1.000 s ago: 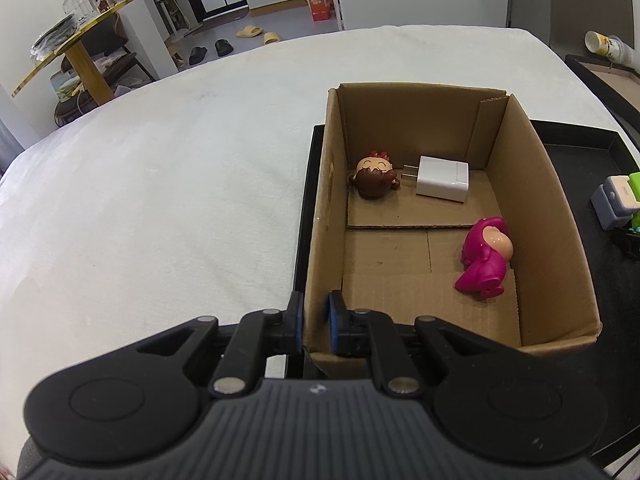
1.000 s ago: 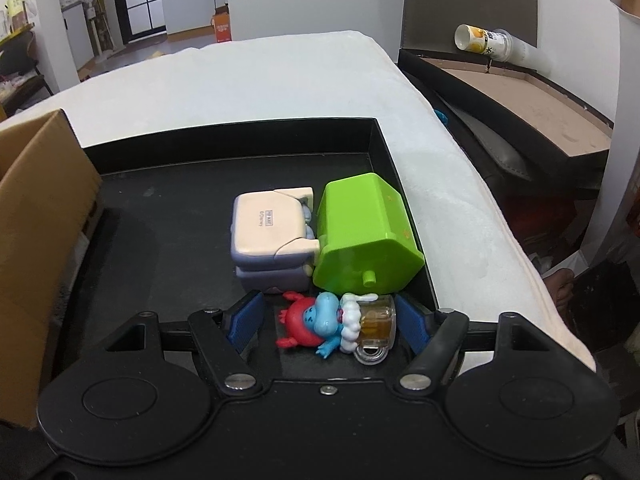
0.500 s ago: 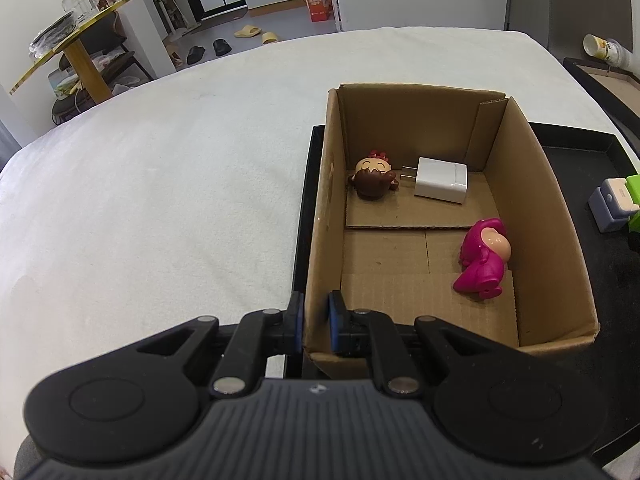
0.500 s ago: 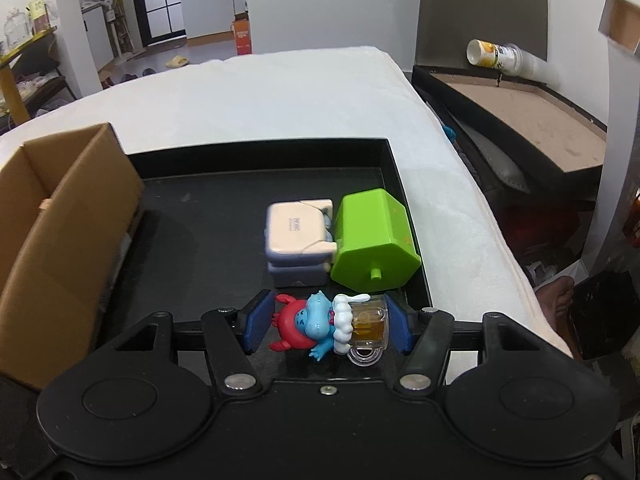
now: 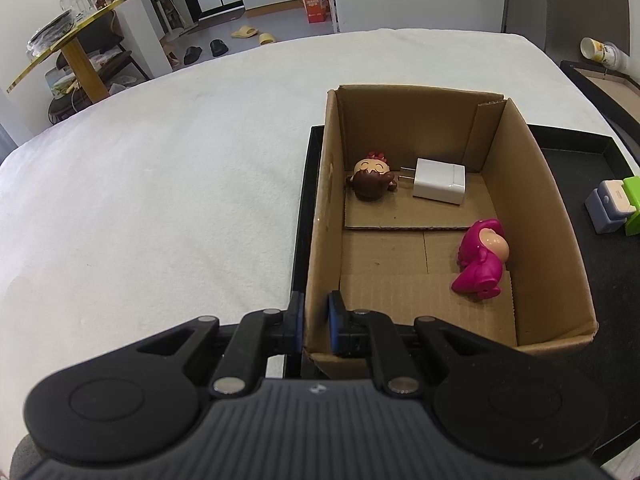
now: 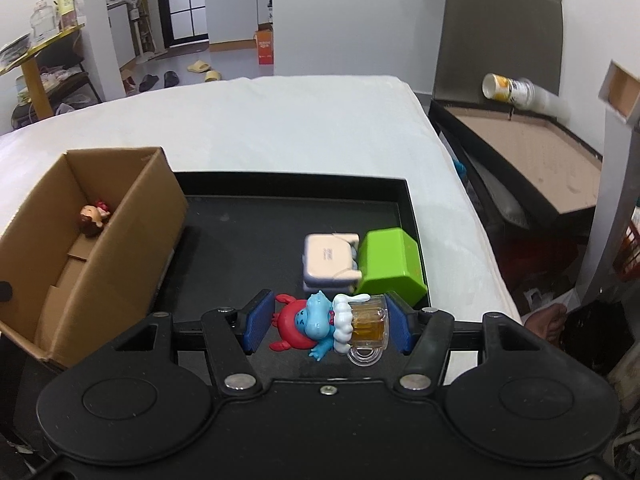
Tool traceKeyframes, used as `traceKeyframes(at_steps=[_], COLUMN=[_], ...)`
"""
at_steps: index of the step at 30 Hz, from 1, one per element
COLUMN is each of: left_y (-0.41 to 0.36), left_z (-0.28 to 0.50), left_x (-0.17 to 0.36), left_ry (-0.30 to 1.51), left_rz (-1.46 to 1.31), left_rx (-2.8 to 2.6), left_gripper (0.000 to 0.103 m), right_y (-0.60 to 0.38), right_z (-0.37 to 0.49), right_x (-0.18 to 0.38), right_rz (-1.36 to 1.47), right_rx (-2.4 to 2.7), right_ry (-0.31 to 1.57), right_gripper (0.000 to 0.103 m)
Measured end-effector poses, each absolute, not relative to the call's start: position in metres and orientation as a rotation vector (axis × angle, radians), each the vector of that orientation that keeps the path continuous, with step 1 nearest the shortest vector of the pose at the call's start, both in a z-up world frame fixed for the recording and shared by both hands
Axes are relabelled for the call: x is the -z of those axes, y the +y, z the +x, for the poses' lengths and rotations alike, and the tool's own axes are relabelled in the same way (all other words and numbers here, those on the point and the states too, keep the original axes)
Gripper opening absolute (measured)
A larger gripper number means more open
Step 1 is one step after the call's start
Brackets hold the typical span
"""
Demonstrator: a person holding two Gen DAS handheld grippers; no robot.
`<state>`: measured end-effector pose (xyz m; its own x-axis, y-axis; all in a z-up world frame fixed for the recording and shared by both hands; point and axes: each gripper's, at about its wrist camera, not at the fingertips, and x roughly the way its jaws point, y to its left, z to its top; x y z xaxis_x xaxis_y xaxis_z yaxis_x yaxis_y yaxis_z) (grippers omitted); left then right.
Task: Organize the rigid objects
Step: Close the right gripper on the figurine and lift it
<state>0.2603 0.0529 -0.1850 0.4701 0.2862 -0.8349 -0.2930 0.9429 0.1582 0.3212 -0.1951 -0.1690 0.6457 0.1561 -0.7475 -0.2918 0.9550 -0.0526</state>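
Observation:
My left gripper is shut on the near left wall of the cardboard box, which stands on a black tray. Inside the box lie a brown-haired doll figure, a white charger and a magenta figure. My right gripper is shut on a blue and red figure with a beer mug, held above the tray. A beige and lavender box toy and a green block sit on the tray just beyond it. The box is at its left.
The tray rests on a white padded surface. A second black tray with a brown floor and a tipped paper cup lie off the right edge. A shelf with jars stands far left.
My right gripper has risen and pulled back with the blue and red figure; the box now shows at its left. The left gripper keeps its hold on the box wall.

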Motion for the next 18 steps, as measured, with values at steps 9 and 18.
traceKeyframes(at_steps=[9, 18], left_y=[0.056, 0.060], left_z=[0.260, 0.258], left_x=[0.184, 0.184], left_ry=[1.018, 1.013], left_rz=[-0.030, -0.041], left_rx=[-0.340, -0.328], left_gripper=[0.010, 0.010], right_y=[-0.178, -0.151], right_z=[0.320, 0.317], right_x=[0.149, 0.131], right_rz=[-0.213, -0.264], right_rx=[-0.270, -0.330], right_ry=[0.797, 0.759], right_gripper=[0.058, 0.058])
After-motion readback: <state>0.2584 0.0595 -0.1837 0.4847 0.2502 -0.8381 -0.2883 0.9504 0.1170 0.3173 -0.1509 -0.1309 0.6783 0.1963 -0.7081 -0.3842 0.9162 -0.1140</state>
